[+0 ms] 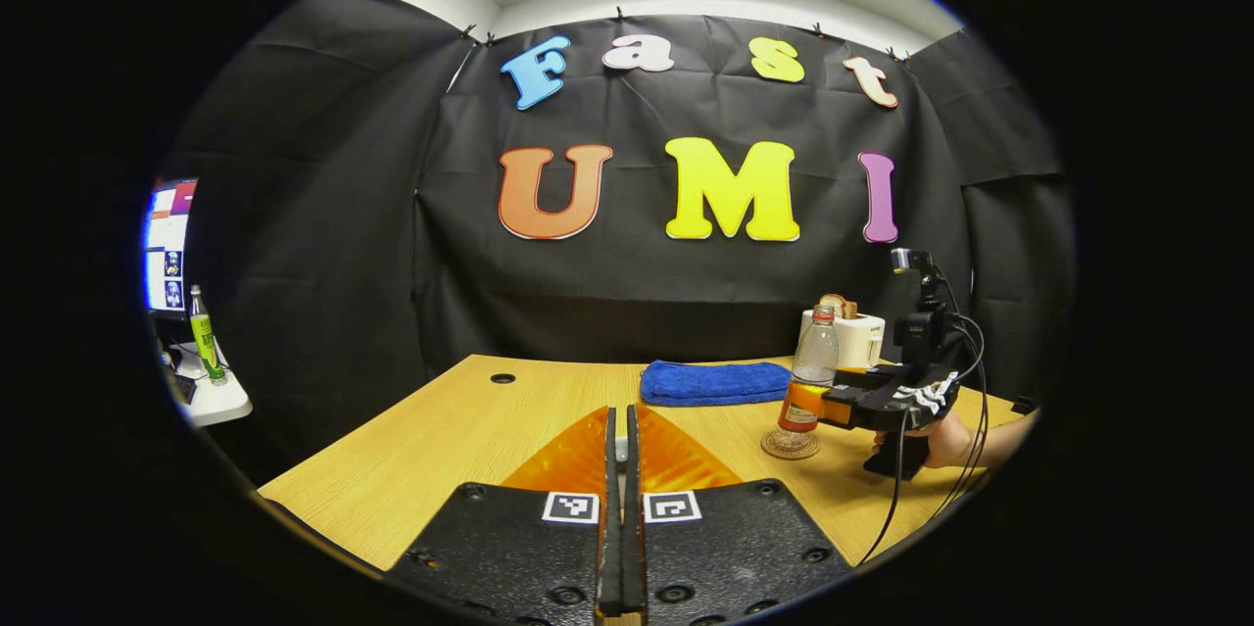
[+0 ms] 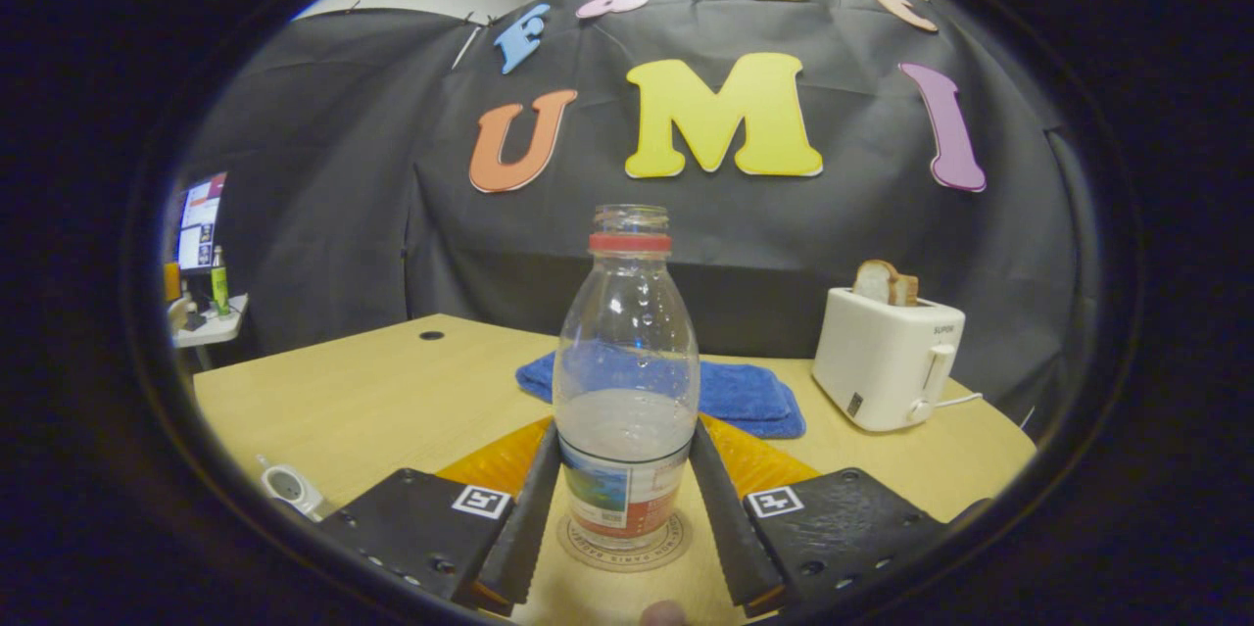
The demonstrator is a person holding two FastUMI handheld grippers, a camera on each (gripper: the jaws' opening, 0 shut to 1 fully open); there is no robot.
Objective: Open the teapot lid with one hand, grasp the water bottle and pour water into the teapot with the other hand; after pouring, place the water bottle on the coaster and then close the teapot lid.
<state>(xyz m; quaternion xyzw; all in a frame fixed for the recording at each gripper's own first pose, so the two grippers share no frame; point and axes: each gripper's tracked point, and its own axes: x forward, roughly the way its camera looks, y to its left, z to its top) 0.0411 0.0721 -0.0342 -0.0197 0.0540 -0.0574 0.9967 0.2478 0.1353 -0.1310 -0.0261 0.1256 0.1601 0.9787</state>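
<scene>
One uncapped bottle (image 2: 627,381) stands upright on the single round coaster (image 2: 624,543) at 6 o'clock in the right gripper view, the right claw (image 2: 627,518) spread around it, fingers (image 2: 524,518) flanking its lower sides; whether they press, I cannot tell. One blue towel (image 2: 745,391) lies behind at 12, one toaster (image 2: 887,361) at 2 near the desk (image 2: 392,401) edge, with open desk toward 10. The left claw (image 1: 621,499) is pressed together above bare desk.

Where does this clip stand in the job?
Water bottle stands upright, part full, on the coaster, so pouring may be done. Right gripper flanks it; grip unclear. Left gripper is shut. Remaining: release, closing the teapot lid.
</scene>
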